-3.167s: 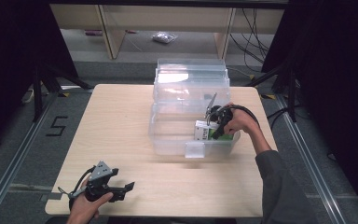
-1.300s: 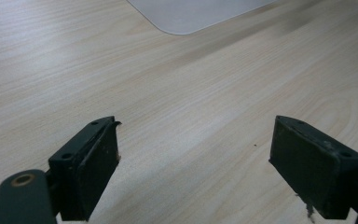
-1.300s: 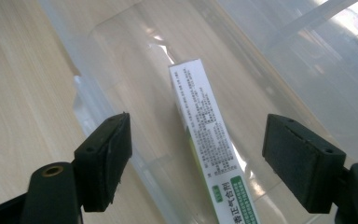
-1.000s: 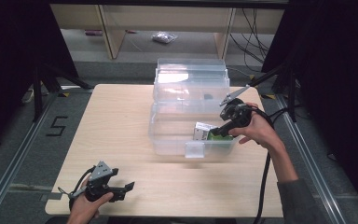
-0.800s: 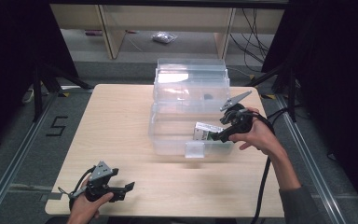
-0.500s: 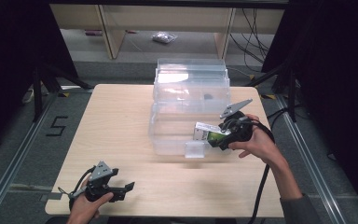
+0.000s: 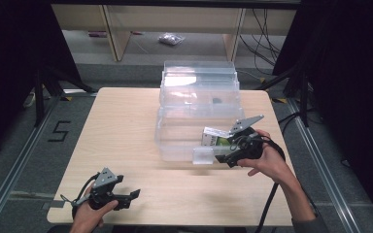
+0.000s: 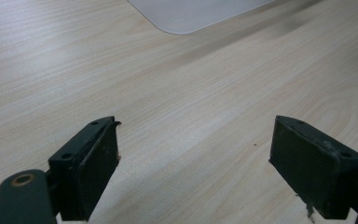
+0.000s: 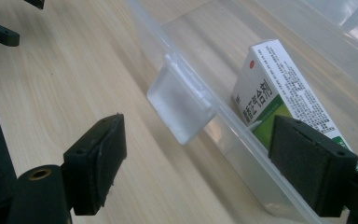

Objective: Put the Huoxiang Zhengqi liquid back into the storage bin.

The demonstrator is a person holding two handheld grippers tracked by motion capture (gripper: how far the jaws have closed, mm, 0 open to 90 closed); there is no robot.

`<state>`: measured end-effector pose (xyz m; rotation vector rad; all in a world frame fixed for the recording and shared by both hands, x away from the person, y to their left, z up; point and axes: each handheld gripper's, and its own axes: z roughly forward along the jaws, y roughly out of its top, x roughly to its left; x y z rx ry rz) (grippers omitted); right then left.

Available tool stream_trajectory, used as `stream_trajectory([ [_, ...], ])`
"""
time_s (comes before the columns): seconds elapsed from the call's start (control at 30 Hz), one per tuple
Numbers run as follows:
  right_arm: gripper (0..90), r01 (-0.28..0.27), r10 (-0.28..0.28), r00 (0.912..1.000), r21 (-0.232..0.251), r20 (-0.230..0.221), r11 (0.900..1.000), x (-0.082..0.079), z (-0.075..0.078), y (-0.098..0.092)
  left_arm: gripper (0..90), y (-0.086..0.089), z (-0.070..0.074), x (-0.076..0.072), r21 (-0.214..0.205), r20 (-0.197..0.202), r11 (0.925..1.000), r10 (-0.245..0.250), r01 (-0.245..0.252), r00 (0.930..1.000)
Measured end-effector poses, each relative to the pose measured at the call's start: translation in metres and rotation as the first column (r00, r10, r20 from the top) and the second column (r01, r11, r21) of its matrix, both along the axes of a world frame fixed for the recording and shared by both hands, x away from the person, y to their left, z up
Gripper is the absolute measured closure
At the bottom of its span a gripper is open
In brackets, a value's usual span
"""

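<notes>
White-and-green printed cardboard box (image 7: 213,138) leans inside the clear plastic storage bin (image 7: 175,141) at the bin's four o'clock corner, near the front wall. In the high view the right gripper (image 7: 223,156) covers part of the box, and in the right gripper view (image 9: 279,98) one black jaw cuts off its lower end; the print is too small to read. The bin's frosted front latch tab (image 9: 182,105) lies between the right gripper's (image 9: 200,163) jaws, untouched. Those jaws stand wide apart and have just been opening. Since a second ago this gripper has come off the box, out over the bin's wall, to the front edge at five o'clock. The left gripper (image 7: 135,195), also gaping with nothing between (image 8: 196,154), has stayed at the pale wooden table's (image 7: 121,126) seven o'clock corner.
</notes>
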<state>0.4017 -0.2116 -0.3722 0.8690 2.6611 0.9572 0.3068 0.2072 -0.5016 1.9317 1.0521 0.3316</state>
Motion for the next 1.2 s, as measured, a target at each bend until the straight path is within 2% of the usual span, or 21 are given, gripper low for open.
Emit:
stream_trajectory([
  [0.13, 20.2, -0.016, 0.016, 0.9999, 0.005, -0.005, 0.9999, -0.005, -0.002, 0.002, 14.7, 0.000, 0.000, 0.000, 0.004, 0.000, 1.0000, -0.003, 0.003, 1.0000],
  [0.23, 20.2, -0.027, 0.027, 0.9994, 0.006, 0.024, 0.9996, -0.006, -0.006, 0.001, 14.7, 0.000, 0.000, 0.000, -0.001, 0.001, 1.0000, 0.000, 0.000, 1.0000],
  [0.27, 20.1, -0.009, 0.009, 0.9999, 0.007, -0.006, 0.9999, -0.010, -0.007, 0.002, 14.7, 0.000, 0.000, 0.000, -0.001, 0.001, 1.0000, 0.000, 0.000, 1.0000],
  [0.3, 20.1, -0.030, 0.030, 0.9992, 0.000, 0.025, 0.9995, -0.009, -0.009, 0.002, 14.7, 0.000, 0.000, 0.000, 0.000, 0.000, 1.0000, 0.000, 0.000, 1.0000],
  [0.37, 20.1, -0.008, 0.008, 0.9999, 0.009, 0.010, 0.9999, -0.012, -0.010, 0.003, 14.7, 0.000, 0.000, 0.000, -0.001, 0.001, 1.0000, 0.000, 0.000, 1.0000],
  [0.43, 20.1, -0.030, 0.030, 0.9995, -0.006, 0.010, 0.9995, -0.014, -0.012, 0.003, 14.7, 0.000, 0.000, 0.000, -0.001, 0.001, 1.0000, 0.000, 0.000, 1.0000],
  [0.53, 20.2, -0.023, 0.023, 0.9997, -0.004, 0.000, 0.9997, -0.018, -0.015, 0.003, 14.8, 0.000, 0.000, 0.000, -0.003, 0.003, 1.0000, 0.000, 0.000, 1.0000],
  [0.57, 20.2, -0.044, 0.044, 0.9985, -0.002, 0.031, 0.9990, -0.018, -0.019, 0.003, 14.7, 0.000, 0.000, 0.000, -0.003, 0.002, 1.0000, -0.001, 0.001, 1.0000],
  [0.6, 20.2, -0.031, 0.031, 0.9994, 0.006, 0.015, 0.9995, -0.020, -0.020, 0.004, 14.7, 0.000, 0.000, 0.000, -0.003, 0.003, 1.0000, -0.001, 0.001, 1.0000],
  [0.67, 20.3, -0.025, 0.025, 0.9995, 0.001, 0.017, 0.9997, -0.023, -0.024, 0.004, 14.7, 0.000, 0.000, 0.000, -0.003, 0.003, 1.0000, -0.001, 0.002, 1.0000],
  [0.7, 20.1, -0.017, 0.017, 0.9999, 0.015, 0.004, 0.9997, -0.025, -0.025, 0.005, 14.7, 0.000, 0.000, 0.000, -0.003, 0.003, 1.0000, -0.002, 0.002, 1.0000],
  [0.73, 20.1, -0.037, 0.037, 0.9989, 0.000, 0.027, 0.9993, -0.025, -0.027, 0.004, 14.8, 0.000, 0.000, 0.000, 0.001, 0.003, 1.0000, -0.003, 0.003, 1.0000],
  [0.77, 20.2, -0.040, 0.039, 0.9989, 0.013, 0.026, 0.9991, -0.025, -0.030, 0.005, 14.7, 0.000, 0.000, 0.000, 0.001, 0.002, 1.0000, -0.003, 0.003, 1.0000],
  [0.8, 20.2, -0.034, 0.034, 0.9993, -0.002, 0.019, 0.9994, -0.027, -0.029, 0.004, 14.7, 0.000, 0.000, 0.000, 0.003, 0.003, 1.0000, -0.004, 0.004, 1.0000],
  [0.83, 20.1, -0.043, 0.043, 0.9990, 0.009, 0.016, 0.9991, -0.028, -0.032, 0.005, 14.7, 0.000, 0.000, 0.000, 0.001, 0.005, 1.0000, -0.003, 0.003, 1.0000],
  [0.87, 20.1, -0.019, 0.019, 0.9998, 0.009, 0.002, 0.9998, -0.031, -0.033, 0.006, 14.7, 0.000, 0.001, 0.000, 0.005, 0.004, 1.0000, -0.002, 0.002, 1.0000],
  [0.9, 20.2, -0.029, 0.029, 0.9996, 0.006, -0.004, 0.9996, -0.032, -0.034, 0.006, 14.7, 0.000, 0.001, 0.000, 0.005, 0.006, 1.0000, -0.001, 0.001, 1.0000],
  [0.97, 20.2, -0.041, 0.041, 0.9991, 0.018, 0.013, 0.9990, -0.033, -0.038, 0.006, 14.7, 0.000, 0.000, -0.001, 0.003, 0.007, 1.0000, 0.001, -0.001, 1.0000],
  [1.0, 20.2, -0.030, 0.030, 0.9995, 0.005, -0.005, 0.9995, -0.035, -0.037, 0.006, 14.7, 0.000, 0.000, 0.000, -0.002, 0.005, 1.0000, 0.000, 0.000, 1.0000],
  [1.1, 20.2, -0.034, 0.034, 0.9994, 0.013, 0.013, 0.9993, -0.037, -0.041, 0.005, 14.7, 0.000, 0.000, -0.001, 0.003, 0.007, 1.0000, 0.001, -0.001, 1.0000],
  [1.2, 20.0, -0.039, 0.039, 0.9992, 0.014, 0.009, 0.9991, -0.040, -0.046, 0.004, 14.8, 0.000, 0.001, -0.001, 0.001, 0.009, 1.0000, 0.001, -0.001, 1.0000],
])
